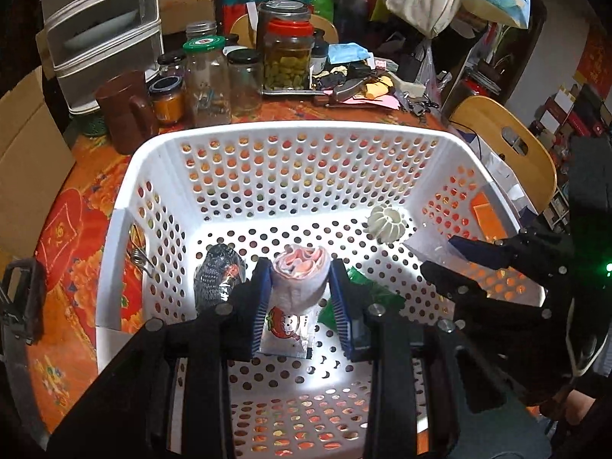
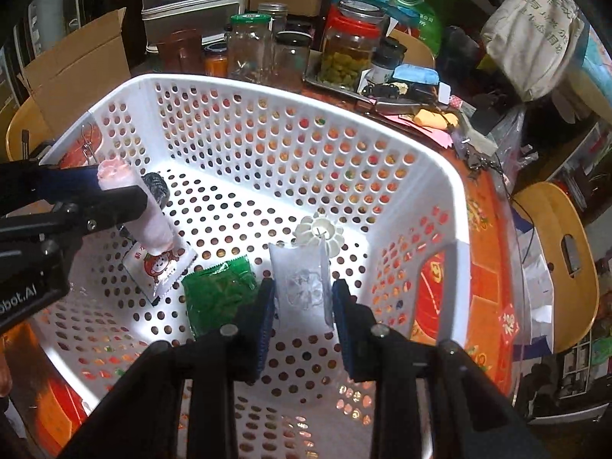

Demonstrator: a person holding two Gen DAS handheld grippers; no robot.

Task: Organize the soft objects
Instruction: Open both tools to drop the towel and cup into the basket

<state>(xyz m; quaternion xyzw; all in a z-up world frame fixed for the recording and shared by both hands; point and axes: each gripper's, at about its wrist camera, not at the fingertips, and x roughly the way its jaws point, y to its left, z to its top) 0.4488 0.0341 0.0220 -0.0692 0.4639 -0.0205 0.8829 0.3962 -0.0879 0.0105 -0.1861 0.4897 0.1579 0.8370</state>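
A white perforated basket [image 1: 290, 130] [image 2: 451, 176] stands on the orange table. My left gripper [image 1: 300, 290] is shut on a rolled pink-and-white cloth [image 1: 300, 279], held inside the basket; the roll also shows in the right wrist view [image 2: 153, 214]. My right gripper [image 2: 304, 306] is shut on a clear white plastic packet [image 2: 302, 283], also inside the basket; this gripper shows in the left wrist view [image 1: 455, 260]. On the basket floor lie a strawberry-print sachet [image 2: 160, 267], a green packet [image 2: 218, 298], a black pouch [image 1: 218, 275] and a white ribbed ornament [image 1: 386, 223].
Glass jars [image 1: 287, 61] and a brown mug [image 1: 126, 111] stand behind the basket. A plastic drawer unit [image 1: 103, 26], cardboard boxes [image 1: 23, 160] and bags crowd the back. A wooden chair [image 1: 508, 145] stands at the right. A metal clip [image 1: 139, 256] hangs on the basket's left wall.
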